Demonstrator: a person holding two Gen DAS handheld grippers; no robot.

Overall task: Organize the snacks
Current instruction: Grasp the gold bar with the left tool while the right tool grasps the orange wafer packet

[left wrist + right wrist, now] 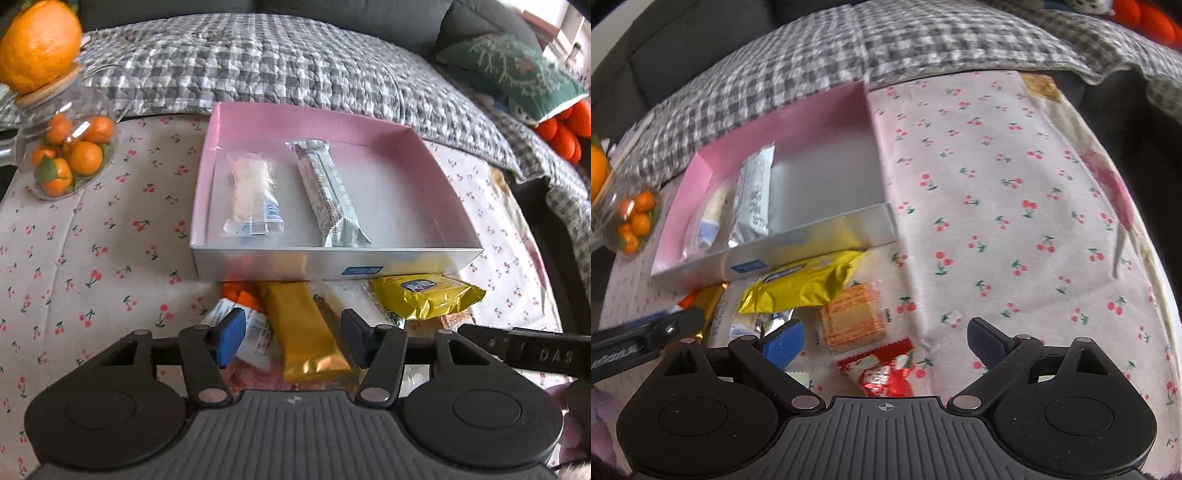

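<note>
Left gripper (293, 334) is pitched steeply down over the snack pile at the near edge of the cherry-print cloth (110, 229); jaws are partly spread, straddling the gold bar wrapper (308, 332), with pads not seen pressing on it. A white sachet (255, 341) lies under the left pad. Right gripper (886, 341) is likewise pitched down, jaws spread wide, nothing pinched; the orange cracker pack (855, 319) and red candy wrapper (882, 373) are seen between its fingers on the cloth. The yellow foil pack (805, 282) is lying against the near wall of the pink-lined box (332, 125), overlapping the cracker pack. Inside the box, a clear-wrapped pastry (253, 194) is placed at the left side and a silver bar (327, 192) just beside it toward the middle, apart; the right half is bare. A glass jar of small oranges (68, 147), topped by a large orange (38, 44), stands at the far left corner. A checked quilt (277, 62) lies beyond the far edge.
</note>
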